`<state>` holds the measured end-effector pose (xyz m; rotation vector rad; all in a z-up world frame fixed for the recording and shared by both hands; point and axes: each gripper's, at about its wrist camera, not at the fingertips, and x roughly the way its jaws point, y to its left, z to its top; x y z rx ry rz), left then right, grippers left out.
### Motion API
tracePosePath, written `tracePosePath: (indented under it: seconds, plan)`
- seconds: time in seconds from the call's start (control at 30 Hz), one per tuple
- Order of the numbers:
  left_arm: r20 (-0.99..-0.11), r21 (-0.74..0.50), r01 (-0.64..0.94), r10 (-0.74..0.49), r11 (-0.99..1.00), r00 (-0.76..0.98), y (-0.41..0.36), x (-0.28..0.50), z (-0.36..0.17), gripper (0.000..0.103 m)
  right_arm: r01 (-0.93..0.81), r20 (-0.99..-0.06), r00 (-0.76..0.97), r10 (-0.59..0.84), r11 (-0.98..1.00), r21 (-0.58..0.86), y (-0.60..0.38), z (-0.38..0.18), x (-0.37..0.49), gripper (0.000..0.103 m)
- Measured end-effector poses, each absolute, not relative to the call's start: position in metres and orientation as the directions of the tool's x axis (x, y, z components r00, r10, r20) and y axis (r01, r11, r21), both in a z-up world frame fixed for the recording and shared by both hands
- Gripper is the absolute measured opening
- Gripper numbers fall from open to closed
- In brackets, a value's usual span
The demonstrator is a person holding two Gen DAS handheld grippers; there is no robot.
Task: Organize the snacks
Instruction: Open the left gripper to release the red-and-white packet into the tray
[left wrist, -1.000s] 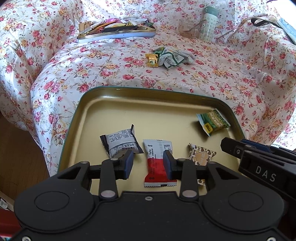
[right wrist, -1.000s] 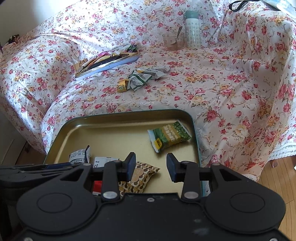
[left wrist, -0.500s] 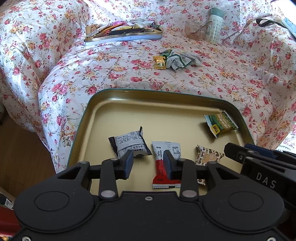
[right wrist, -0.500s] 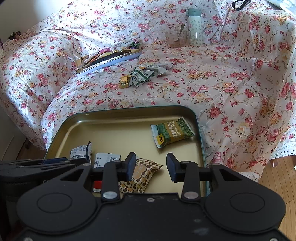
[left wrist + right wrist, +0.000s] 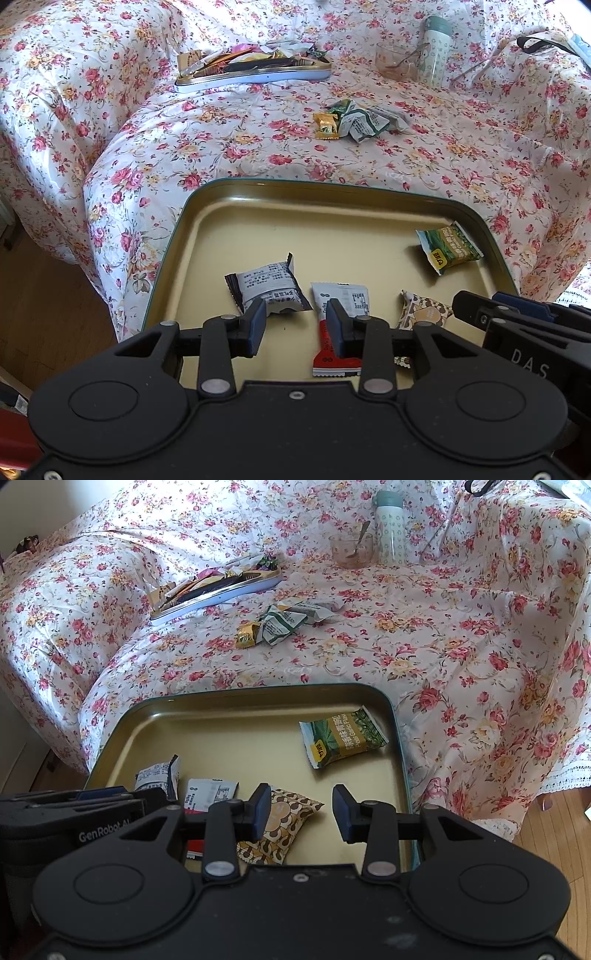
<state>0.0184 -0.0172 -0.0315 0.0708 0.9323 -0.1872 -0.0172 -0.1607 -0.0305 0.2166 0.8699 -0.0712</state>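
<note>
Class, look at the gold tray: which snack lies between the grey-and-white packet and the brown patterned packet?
The red-and-white snack bar lies between the grey-and-white packet and the brown patterned packet on the gold tray, clearest in the left wrist view.

Tray [image 5: 192, 229] on the cloth-draped seat [image 5: 258, 155]: four packets inside, three along its near edge, one [image 5: 448, 248] at far right; loose wrappers [image 5: 360, 120] behind; filled tin [image 5: 255, 72] farther back left
</note>
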Motion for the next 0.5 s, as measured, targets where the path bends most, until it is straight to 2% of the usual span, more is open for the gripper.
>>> tracePosePath:
  seconds: [0.5]
  plan:
    - [-0.795, 0.004, 0.177, -0.104, 0.984, 0.598, -0.0175, 0.0177, -0.0303, 0.044, 0.166, -0.774, 0.632, -0.033, 0.982, 0.094, -0.1631, -0.0304, -0.011, 0.04]
